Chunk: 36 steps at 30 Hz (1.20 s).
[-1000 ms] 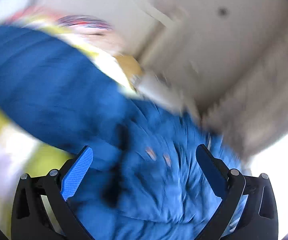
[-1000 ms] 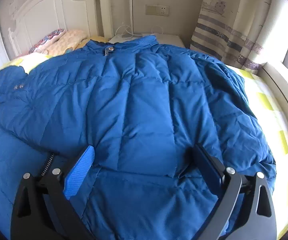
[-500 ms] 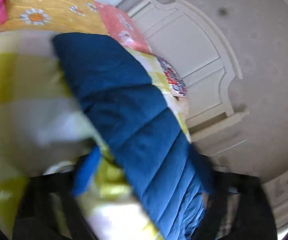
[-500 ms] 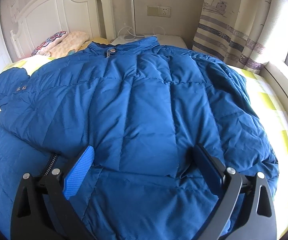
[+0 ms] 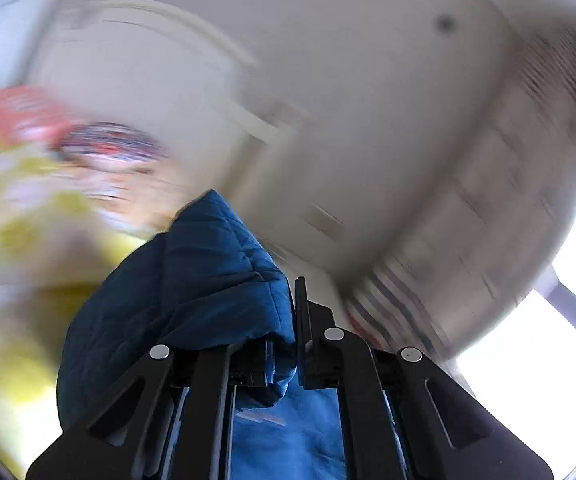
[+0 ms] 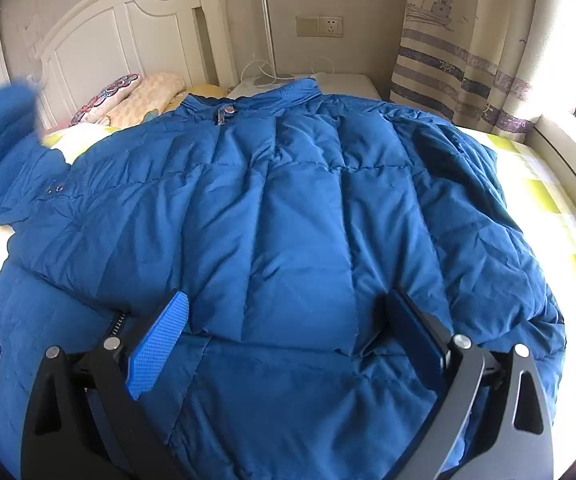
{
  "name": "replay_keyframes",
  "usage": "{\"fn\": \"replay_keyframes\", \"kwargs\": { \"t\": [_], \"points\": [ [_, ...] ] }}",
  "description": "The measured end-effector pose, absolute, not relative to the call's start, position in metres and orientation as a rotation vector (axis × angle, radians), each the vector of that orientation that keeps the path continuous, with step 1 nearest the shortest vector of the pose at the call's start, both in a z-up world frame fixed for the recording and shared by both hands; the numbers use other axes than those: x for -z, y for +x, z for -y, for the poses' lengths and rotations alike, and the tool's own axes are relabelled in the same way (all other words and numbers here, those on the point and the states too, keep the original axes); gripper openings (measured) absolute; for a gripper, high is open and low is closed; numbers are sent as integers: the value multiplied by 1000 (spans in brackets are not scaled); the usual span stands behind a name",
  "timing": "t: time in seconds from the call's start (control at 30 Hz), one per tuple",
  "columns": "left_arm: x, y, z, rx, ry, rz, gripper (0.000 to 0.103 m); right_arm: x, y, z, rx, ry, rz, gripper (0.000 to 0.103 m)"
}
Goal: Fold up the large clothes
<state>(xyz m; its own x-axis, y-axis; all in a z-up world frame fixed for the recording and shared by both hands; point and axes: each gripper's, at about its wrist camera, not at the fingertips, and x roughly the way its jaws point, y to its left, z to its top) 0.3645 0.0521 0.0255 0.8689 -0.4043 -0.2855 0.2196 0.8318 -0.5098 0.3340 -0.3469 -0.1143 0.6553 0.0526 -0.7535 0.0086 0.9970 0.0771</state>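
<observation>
A large blue puffer jacket lies spread over the bed, collar toward the headboard. Its left sleeve is raised off the bed at the far left of the right wrist view, blurred. In the left wrist view my left gripper is shut on that blue sleeve, whose cuff bulges up between the black fingers. The left camera tilts up at the wall. My right gripper stands open just above the jacket's lower front, nothing between its fingers.
A white headboard and patterned pillows are at the far end. A white nightstand and striped curtain stand at the back right. The yellow checked sheet shows on the right, by a window ledge.
My left gripper went from open over the jacket to shut on the sleeve and lifted it; the sleeve now rises at the left. The right gripper stayed put.
</observation>
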Motion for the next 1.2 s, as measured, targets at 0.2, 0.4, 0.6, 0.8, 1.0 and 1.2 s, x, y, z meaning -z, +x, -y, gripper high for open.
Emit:
{"fn": "replay_keyframes", "kwargs": {
  "t": [0.2, 0.4, 0.6, 0.8, 1.0, 1.2],
  "points": [
    [51, 398, 111, 536, -232, -720, 7, 114, 334, 350, -33, 86, -852, 98],
    [91, 402, 145, 630, -145, -882, 56, 114, 333, 351, -46, 100, -848, 98],
    [11, 339, 115, 649, -58, -607, 88, 113, 333, 352, -55, 107, -843, 99],
    [22, 330, 17, 280, -237, -580, 91, 113, 331, 349, -54, 98, -840, 99],
    [76, 356, -13, 56, -222, -820, 81, 114, 331, 347, -45, 85, -847, 99],
    [119, 379, -13, -13, -168, -938, 90, 113, 333, 345, -30, 70, -861, 97]
  ]
}}
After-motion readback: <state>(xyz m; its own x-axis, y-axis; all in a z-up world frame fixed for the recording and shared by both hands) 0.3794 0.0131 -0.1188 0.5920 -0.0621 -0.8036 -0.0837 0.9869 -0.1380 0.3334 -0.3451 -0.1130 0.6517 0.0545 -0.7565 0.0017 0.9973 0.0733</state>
